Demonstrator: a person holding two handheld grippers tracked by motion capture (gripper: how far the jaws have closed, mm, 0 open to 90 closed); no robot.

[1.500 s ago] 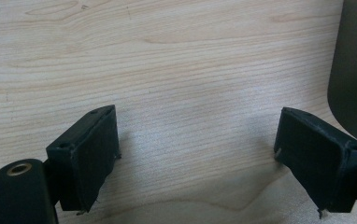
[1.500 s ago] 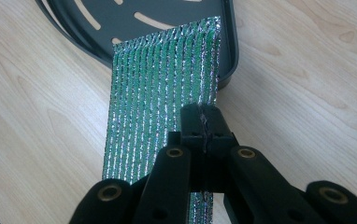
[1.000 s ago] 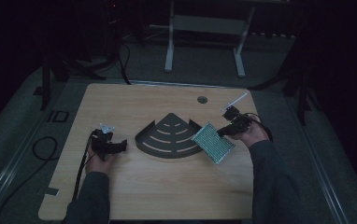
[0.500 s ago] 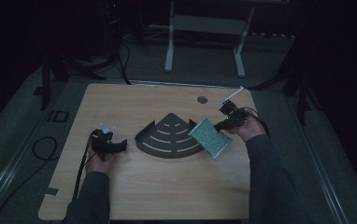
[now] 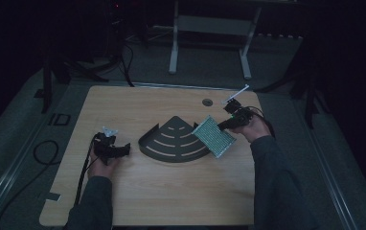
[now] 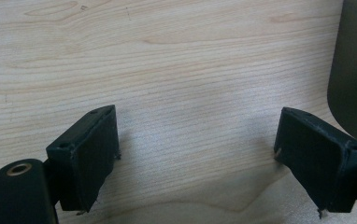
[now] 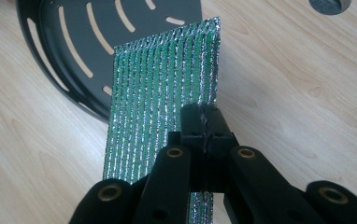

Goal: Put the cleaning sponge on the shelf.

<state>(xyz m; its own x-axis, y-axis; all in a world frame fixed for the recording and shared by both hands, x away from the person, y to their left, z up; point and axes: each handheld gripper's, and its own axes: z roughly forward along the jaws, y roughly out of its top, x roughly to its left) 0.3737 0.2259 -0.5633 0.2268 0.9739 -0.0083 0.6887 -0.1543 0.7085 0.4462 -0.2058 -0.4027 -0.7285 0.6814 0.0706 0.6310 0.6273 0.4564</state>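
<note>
Counter of pale wood carries everything here. On its middle lies a dark quarter-round rack with a raised rim and curved slots through its floor. Over the rack's right edge hangs the scouring cloth, a flat green rectangle shot through with silver threads in straight ribs, slightly stiff, glinting at the folds. The right gripper has its jaws pinched tight on the cloth's near edge, close to one corner, so the sheet juts out ahead of it, clear of the wood, its far edge over the slotted floor. The left gripper rests on the counter to the left of the rack, jaws spread wide with nothing but bare wood between them.

What could go wrong, as I judge it: the hold sits near one corner, so the sheet may swing or droop and catch its far edge on the rack's rim, landing half in and half out. The woven threads could also snag on the pads at release and drag the cloth back. With the other gripper away from the rack, a nudge could slide the rack across the wood.
</note>
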